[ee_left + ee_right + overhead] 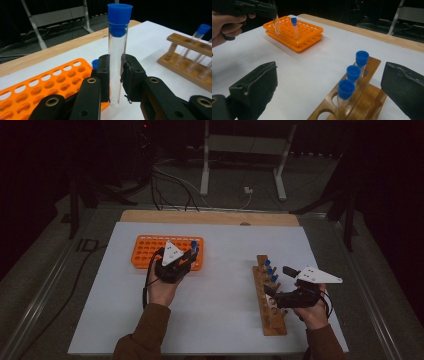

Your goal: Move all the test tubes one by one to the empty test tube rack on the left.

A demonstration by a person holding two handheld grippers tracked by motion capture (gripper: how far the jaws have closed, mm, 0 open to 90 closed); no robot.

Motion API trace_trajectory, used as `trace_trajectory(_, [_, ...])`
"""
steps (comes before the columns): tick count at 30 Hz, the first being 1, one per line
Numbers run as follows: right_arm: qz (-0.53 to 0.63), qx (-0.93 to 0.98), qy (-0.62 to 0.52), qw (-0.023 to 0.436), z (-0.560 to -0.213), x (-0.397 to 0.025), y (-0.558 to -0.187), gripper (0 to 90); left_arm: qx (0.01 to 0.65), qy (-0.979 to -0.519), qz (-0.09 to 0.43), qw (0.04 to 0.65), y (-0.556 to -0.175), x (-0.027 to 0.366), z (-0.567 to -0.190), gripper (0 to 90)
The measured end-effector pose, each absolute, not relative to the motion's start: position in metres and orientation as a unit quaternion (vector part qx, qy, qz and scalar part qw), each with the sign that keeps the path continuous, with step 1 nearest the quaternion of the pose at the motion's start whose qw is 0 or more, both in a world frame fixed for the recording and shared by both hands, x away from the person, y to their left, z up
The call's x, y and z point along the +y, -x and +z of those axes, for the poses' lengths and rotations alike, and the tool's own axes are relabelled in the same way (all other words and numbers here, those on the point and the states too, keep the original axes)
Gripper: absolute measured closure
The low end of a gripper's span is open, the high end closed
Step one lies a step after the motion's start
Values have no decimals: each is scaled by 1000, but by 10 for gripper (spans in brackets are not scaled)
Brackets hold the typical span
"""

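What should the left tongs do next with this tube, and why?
Probably lower it straight into a free hole of the orange rack: the left tongs hold the capped tube upright at the rack's edge, its bottom above the holes.

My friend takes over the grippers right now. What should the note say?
Left gripper: shut on a blue-capped test tube, held upright above the near edge of the orange rack.
Right gripper: open, holding nothing, by the wooden rack.
Things: one capped tube stands in the orange rack; three capped tubes stand in the wooden rack.
Done: one tube appears moved across, a second is in hand.
Left: probably lower the held tube into an orange rack hole, then bring over the other three.
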State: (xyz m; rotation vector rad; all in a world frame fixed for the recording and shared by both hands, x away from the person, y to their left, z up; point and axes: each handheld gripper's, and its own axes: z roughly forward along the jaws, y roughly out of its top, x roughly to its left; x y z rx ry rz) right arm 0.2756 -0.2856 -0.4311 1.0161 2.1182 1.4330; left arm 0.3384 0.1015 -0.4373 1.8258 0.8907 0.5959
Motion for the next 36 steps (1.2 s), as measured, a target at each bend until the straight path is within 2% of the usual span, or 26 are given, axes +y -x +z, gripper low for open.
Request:
trace_trajectory(22, [514,754,-362,191,-431,-286,-275,11,416,-736,258,467,-376,106,-467,770])
trace_trajectory(36, [512,758,-358,189,-432,-285,-275,12,420,-769,232,422,-379,104,-488,774])
